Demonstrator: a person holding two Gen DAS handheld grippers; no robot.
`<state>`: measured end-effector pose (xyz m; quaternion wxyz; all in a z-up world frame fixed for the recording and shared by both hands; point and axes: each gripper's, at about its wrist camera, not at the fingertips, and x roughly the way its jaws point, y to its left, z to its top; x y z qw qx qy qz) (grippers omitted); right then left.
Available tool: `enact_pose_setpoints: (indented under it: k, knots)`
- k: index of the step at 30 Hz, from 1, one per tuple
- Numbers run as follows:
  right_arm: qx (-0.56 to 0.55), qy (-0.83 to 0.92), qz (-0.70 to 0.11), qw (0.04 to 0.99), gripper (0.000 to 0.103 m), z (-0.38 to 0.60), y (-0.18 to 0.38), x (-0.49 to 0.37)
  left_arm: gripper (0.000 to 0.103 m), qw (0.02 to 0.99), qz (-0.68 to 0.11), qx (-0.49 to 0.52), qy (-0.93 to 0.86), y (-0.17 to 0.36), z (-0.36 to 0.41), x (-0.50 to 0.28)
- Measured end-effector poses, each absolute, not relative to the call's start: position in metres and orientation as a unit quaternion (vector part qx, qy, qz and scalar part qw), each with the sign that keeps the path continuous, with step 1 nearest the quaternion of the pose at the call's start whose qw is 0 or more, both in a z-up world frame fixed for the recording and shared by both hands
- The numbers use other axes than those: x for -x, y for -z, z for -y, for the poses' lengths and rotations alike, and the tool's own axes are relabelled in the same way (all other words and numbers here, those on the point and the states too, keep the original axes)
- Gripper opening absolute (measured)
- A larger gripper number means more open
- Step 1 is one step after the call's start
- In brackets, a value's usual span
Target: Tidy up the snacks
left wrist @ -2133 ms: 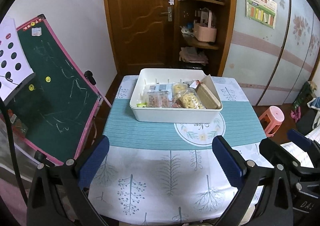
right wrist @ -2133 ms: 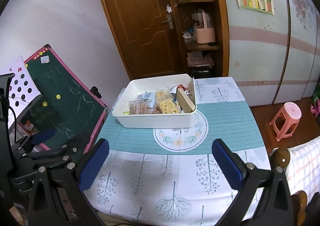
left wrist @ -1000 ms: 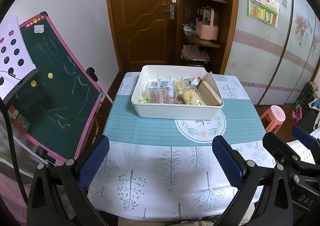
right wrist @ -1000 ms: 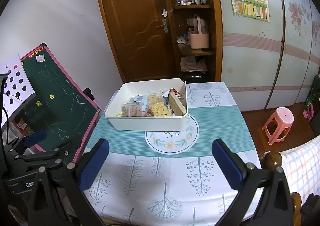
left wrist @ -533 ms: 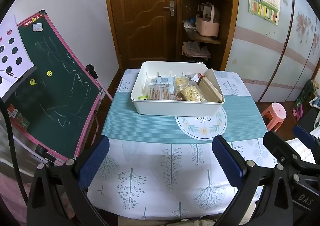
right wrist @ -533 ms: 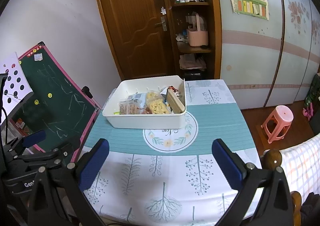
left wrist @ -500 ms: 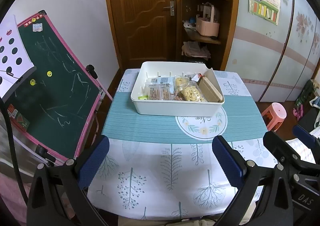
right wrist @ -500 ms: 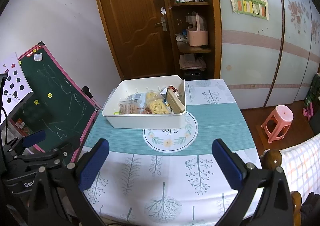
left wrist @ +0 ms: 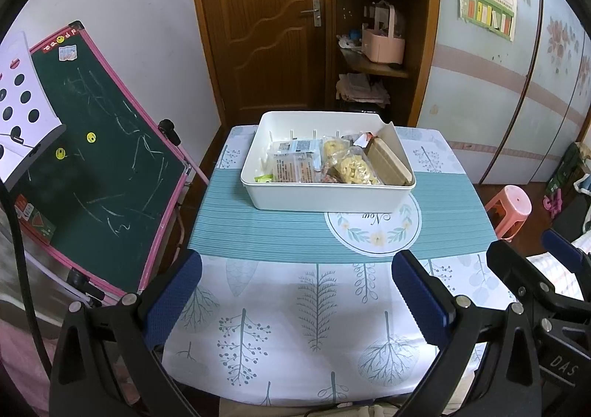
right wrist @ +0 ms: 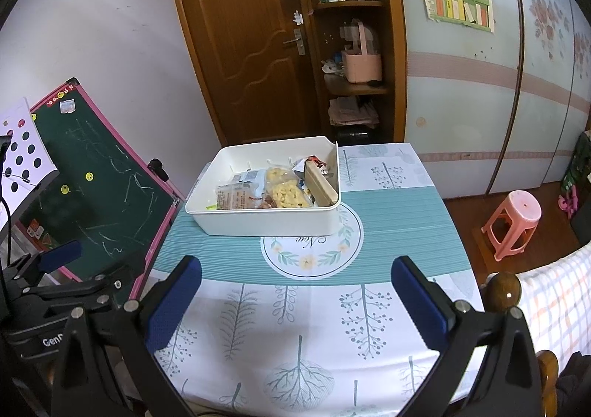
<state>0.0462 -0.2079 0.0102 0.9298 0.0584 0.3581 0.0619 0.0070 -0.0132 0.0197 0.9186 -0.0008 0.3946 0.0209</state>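
A white bin [left wrist: 328, 195] sits on the teal band of the tablecloth [left wrist: 280, 232], toward the far half of the small table [left wrist: 295, 343], its near right corner overlapping the round floral medallion [left wrist: 373, 228] printed on the cloth. The snacks are all inside it: flat wrapped packets with printed labels [left wrist: 293, 167] toward the bin's left, two clear bags of pale yellow crisps [left wrist: 351, 166] in the middle, and a tan flat box [left wrist: 388, 162] leaning against the bin's right wall. A small red-and-white wrapper [right wrist: 314, 162] pokes up behind that box (too small to read). A sliver of green [left wrist: 263, 178] shows at the bin's near left corner.

Both tools hang over the near edge of the table, well back from the bin. The left gripper [left wrist: 295, 287] has its blue-padded fingers [left wrist: 173, 291] spread wide with nothing between them but tablecloth. The right gripper [right wrist: 295, 287] is the same, fingers [right wrist: 419, 302] far apart and holding nothing. Each shows up at the edge of the other's view, side by side.

Left of the bin, off the table, a green chalkboard [left wrist: 96, 158] in a pink frame leans at an angle. Beyond the bin stands a brown door [left wrist: 266, 21], and beside it a corner shelf [left wrist: 373, 58] carrying a pink caddy [left wrist: 382, 44]. Right of the bin, down on the floor, is a pink stool [right wrist: 513, 221].
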Motion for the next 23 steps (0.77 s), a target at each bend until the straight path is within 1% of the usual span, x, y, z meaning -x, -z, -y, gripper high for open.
enact_pose_setpoints:
  k: [23]
  knots:
    - [-0.065, -0.050, -0.364, 0.928, 0.103, 0.2121, -0.0032, -0.0464, 0.102, 0.912, -0.411, -0.004, -0.016, -0.0118, 0.0093, -0.0027]
